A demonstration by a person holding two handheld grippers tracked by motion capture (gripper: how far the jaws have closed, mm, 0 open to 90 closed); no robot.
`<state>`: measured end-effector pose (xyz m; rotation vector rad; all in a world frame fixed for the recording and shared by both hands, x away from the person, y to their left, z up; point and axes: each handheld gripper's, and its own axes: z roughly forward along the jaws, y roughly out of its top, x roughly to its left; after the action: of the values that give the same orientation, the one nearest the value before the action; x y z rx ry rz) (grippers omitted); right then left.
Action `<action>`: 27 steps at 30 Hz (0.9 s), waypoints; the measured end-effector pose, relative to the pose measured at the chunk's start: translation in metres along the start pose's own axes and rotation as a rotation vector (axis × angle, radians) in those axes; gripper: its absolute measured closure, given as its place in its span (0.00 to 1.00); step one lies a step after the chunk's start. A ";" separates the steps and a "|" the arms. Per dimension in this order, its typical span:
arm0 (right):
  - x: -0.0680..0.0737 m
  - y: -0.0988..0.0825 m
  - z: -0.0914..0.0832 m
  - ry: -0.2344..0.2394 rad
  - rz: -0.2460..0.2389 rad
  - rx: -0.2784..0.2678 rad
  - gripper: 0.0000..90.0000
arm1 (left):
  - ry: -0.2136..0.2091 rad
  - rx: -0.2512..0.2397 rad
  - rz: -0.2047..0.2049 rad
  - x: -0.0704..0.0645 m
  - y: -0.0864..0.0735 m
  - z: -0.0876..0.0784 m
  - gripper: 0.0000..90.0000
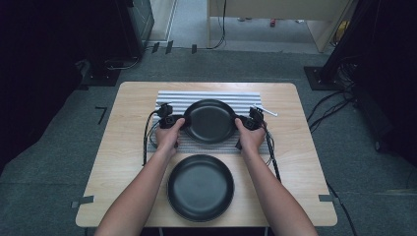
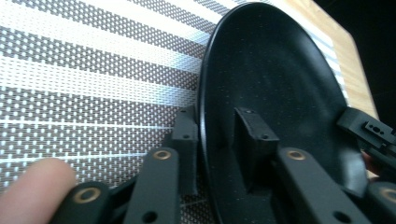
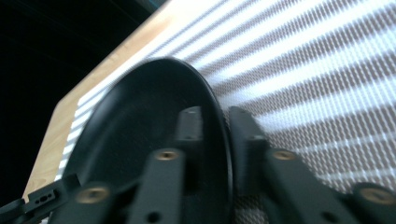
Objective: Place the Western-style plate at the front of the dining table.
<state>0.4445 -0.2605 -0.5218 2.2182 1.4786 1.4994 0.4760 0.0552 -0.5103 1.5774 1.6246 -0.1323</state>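
— What is seen at the table (image 1: 123, 147)?

— A black plate (image 1: 210, 120) is gripped at opposite rims over a grey-and-white striped mat (image 1: 206, 97). The left gripper (image 1: 183, 123) is clamped on its left rim, the right gripper (image 1: 240, 123) on its right rim. In each gripper view one jaw is seen inside the plate and one outside, with the rim pinched between them.

— And the second plate (image 1: 200, 187)?

— It is set on the bare wood nearer the person, just short of the mat, apart from both grippers.

— Can any brand or writing be read?

— None can be made out on plates, mat or grippers.

— What is hidden or unclear?

— Whether the held plate is lifted or resting on the mat cannot be told. The plate's near edge is cut off at the bottom of both gripper views, and the right gripper view is blurred. A small white object (image 1: 266, 110) at the mat's far right corner is too small to identify. A fingertip (image 2: 35, 182) is seen, out of focus, in the left gripper view.
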 end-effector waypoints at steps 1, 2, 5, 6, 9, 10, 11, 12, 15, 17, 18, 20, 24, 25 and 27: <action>0.001 0.000 -0.001 -0.005 -0.020 -0.015 0.73 | 0.025 -0.004 0.027 -0.002 0.001 -0.002 0.70; 0.003 0.000 -0.003 -0.022 -0.057 -0.036 0.70 | 0.034 -0.007 0.044 -0.004 0.001 -0.004 0.67; 0.003 0.002 -0.008 -0.035 -0.107 -0.061 0.64 | 0.037 -0.018 0.070 -0.007 0.003 -0.013 0.58; 0.002 0.003 -0.010 -0.036 -0.128 -0.056 0.64 | 0.034 -0.025 0.079 -0.008 0.003 -0.016 0.57; 0.001 0.004 -0.017 -0.021 -0.177 -0.056 0.62 | 0.034 -0.033 0.119 -0.012 0.001 -0.025 0.47; 0.000 0.004 -0.022 -0.012 -0.191 -0.071 0.62 | 0.040 -0.029 0.131 -0.014 0.001 -0.027 0.42; 0.000 0.004 -0.024 -0.005 -0.195 -0.073 0.62 | 0.050 -0.023 0.153 -0.015 -0.001 -0.029 0.37; -0.001 0.004 -0.028 0.008 -0.204 -0.075 0.62 | 0.060 -0.022 0.177 -0.017 -0.002 -0.032 0.33; -0.005 0.002 -0.037 0.007 -0.254 -0.075 0.53 | 0.060 -0.021 0.209 -0.019 -0.005 -0.041 0.22; -0.007 0.001 -0.043 -0.017 -0.295 -0.074 0.48 | 0.061 -0.027 0.216 -0.020 -0.006 -0.045 0.18; -0.009 0.001 -0.046 -0.012 -0.300 -0.081 0.48 | 0.057 -0.040 0.218 -0.020 -0.006 -0.049 0.16; -0.010 0.001 -0.052 -0.022 -0.304 -0.067 0.49 | 0.042 -0.050 0.221 -0.021 -0.008 -0.053 0.15; -0.009 -0.003 -0.064 -0.007 -0.394 -0.026 0.41 | 0.033 -0.060 0.257 -0.023 -0.016 -0.062 0.12; -0.009 -0.005 -0.067 -0.008 -0.416 -0.018 0.41 | 0.037 -0.059 0.269 -0.024 -0.018 -0.064 0.12; -0.008 -0.008 -0.074 0.011 -0.439 -0.021 0.39 | 0.038 -0.066 0.280 -0.024 -0.020 -0.069 0.12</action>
<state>0.3830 -0.2929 -0.4929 1.7187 1.7914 1.3711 0.4213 0.0740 -0.4608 1.7455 1.4049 0.0996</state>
